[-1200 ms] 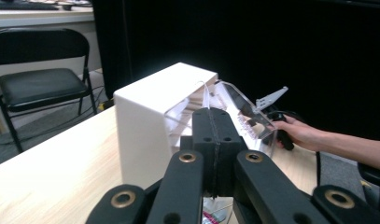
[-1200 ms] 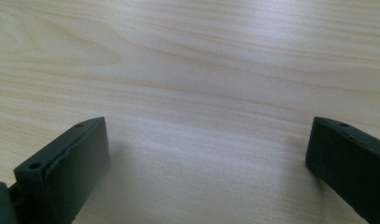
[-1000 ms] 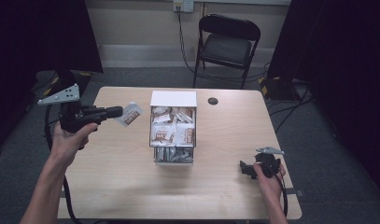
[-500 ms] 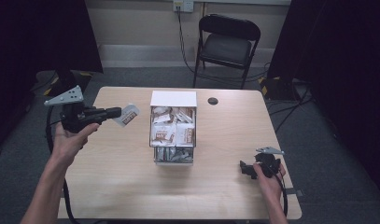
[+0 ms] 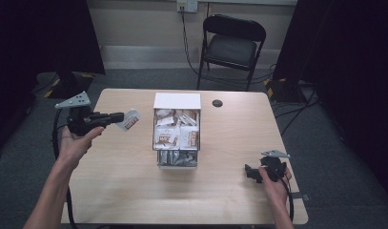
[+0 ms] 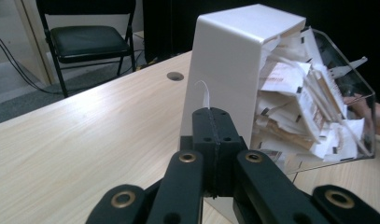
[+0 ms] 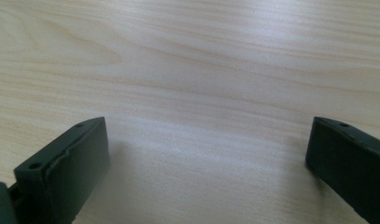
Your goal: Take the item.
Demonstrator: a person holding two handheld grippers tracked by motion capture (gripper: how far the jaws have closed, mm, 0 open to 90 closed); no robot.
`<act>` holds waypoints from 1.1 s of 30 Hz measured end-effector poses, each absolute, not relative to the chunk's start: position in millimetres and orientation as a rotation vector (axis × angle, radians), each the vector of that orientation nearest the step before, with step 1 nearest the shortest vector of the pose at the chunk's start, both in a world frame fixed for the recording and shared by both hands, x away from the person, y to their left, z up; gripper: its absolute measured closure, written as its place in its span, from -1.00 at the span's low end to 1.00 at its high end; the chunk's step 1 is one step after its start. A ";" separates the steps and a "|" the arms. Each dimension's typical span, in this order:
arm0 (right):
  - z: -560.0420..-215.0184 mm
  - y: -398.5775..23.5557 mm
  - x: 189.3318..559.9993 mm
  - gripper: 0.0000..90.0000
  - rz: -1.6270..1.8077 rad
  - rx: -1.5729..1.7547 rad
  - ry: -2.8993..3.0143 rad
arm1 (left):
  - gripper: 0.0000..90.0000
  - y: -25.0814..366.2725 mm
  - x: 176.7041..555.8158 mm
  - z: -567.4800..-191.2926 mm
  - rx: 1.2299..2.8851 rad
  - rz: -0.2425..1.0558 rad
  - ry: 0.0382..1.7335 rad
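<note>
Since the earlier frame the left gripper [image 5: 116, 118] has been lowered slightly at the left of the high view, while the right gripper [image 5: 249, 172] has been kept resting at the lower right with its jaws apart over bare table [image 5: 125, 191]. The left jaws are clamped together on a sachet [image 5: 129, 119], held above the table left of centre. The box [image 5: 177, 101] of sachets is seen just to the right of it, long axis running up the frame, nearer the left hand [image 5: 72, 144].

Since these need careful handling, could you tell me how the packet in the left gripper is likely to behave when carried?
The packet looks thin and flat, so probably light and floppy. The left gripper pinches only one end, so it may droop or swing.
</note>
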State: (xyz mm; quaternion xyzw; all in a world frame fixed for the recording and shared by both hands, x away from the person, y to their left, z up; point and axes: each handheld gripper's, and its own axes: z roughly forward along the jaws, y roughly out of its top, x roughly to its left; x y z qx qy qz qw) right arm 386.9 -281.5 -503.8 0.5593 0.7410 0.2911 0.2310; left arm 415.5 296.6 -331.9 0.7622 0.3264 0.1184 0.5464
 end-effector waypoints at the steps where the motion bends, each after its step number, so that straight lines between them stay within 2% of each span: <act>1: -503.8 -281.5 386.9 -1.00 0.800 1.538 2.038 | 1.00 295.9 416.0 -333.4 1.811 0.282 0.778; 33: -503.8 -281.5 387.0 -1.00 0.801 1.538 2.038 | 1.00 274.6 437.5 -393.1 1.955 0.193 0.855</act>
